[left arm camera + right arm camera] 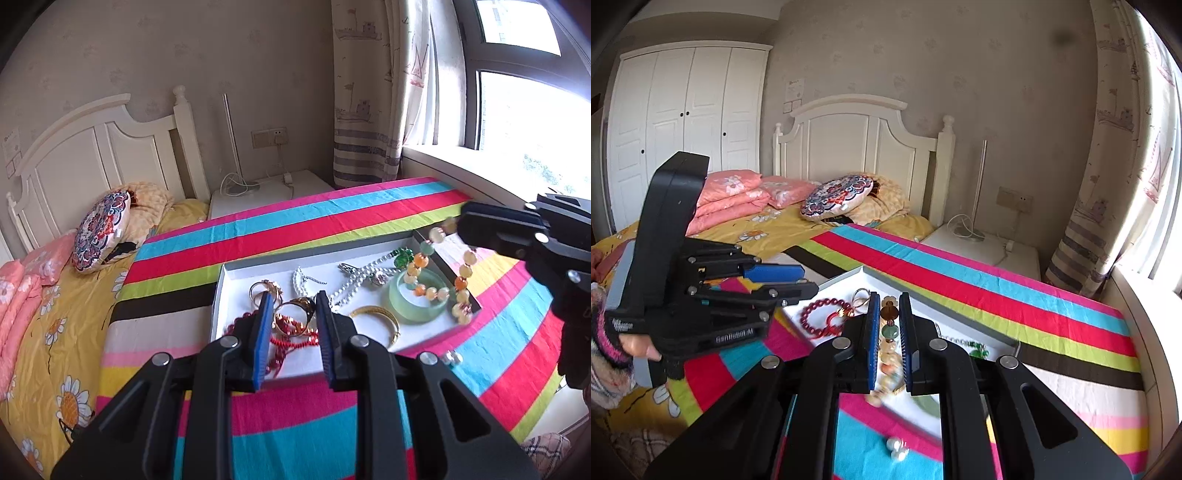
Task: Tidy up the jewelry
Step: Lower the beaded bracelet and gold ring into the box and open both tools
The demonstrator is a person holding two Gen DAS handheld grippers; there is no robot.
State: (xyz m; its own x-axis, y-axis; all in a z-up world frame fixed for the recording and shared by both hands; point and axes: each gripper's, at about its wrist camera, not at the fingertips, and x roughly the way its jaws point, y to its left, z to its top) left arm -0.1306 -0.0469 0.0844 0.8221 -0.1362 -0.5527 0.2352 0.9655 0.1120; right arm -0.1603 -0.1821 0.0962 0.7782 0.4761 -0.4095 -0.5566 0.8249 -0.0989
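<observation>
A white shallow box [236, 273] on a striped cloth holds jewelry: red bead bracelet [291, 341], gold rings [264, 290], gold bangle [380, 317], green jade bangle [417, 302], pearl strand [354, 282]. My left gripper [291, 301] is open, hovering over the box's near left part above the red beads. My right gripper [889, 301] is shut on a yellow-orange bead bracelet [888, 350], lifted above the box; from the left wrist view it hangs [437, 266] from the right gripper [460, 223] over the jade bangle.
Pearl earrings [897, 448] lie on the cloth near the box [849, 278]. A bed [55, 332] with pillows is to the left, a white nightstand [266, 192] behind, and a window sill [480, 173] along the right.
</observation>
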